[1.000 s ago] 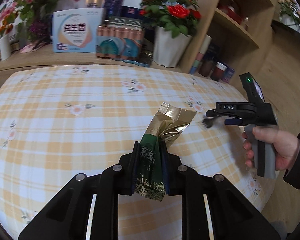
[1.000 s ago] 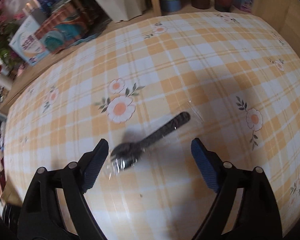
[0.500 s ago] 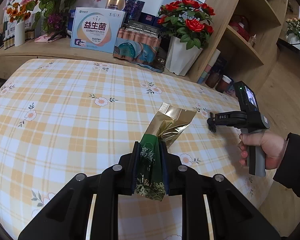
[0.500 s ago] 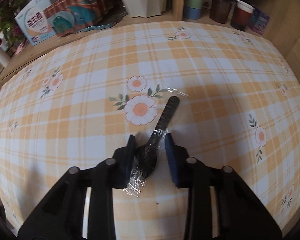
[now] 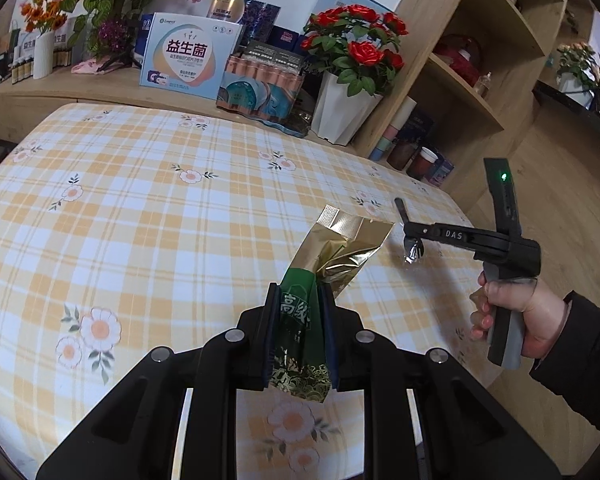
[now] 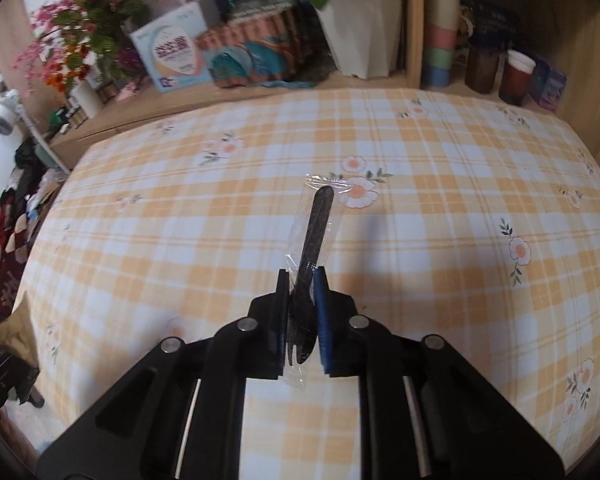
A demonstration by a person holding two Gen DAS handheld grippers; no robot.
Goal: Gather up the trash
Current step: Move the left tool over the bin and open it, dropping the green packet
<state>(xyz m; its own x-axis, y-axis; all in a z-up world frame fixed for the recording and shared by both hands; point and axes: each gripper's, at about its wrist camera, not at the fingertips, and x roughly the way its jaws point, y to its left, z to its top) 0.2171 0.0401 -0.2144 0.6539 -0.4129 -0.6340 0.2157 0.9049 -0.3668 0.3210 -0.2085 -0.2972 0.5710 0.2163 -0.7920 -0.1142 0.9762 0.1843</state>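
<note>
While a yellow-and-white checked tablecloth [image 5: 148, 216] with printed flowers covers the table, the room behind it is crowded: just beyond the cloth's far edge runs a low wooden ledge carrying a blue-and-white box [image 5: 188, 60], a pack of copper-coloured cans [image 5: 260, 80] and a white pot of red roses [image 5: 350, 116]. Wooden shelving [image 5: 476, 64] rises right of the pot, with cups and jars at its foot beside the cloth's far corner.

Above the cloth's near side, the left gripper [image 5: 300, 332] points down at a slant, its jaws clamped on a green-and-gold foil pouch [image 5: 320, 280], whose crumpled gold end sticks out forward, clear of the cloth.

Over the cloth's right edge, a hand [image 5: 516, 312] in a dark sleeve grips the handle of the right gripper [image 6: 303, 312]. Its jaws have just been closing and now pinch a black plastic fork in a clear wrapper [image 6: 312, 240], tines toward the camera, handle pointing out over the cloth.
</note>
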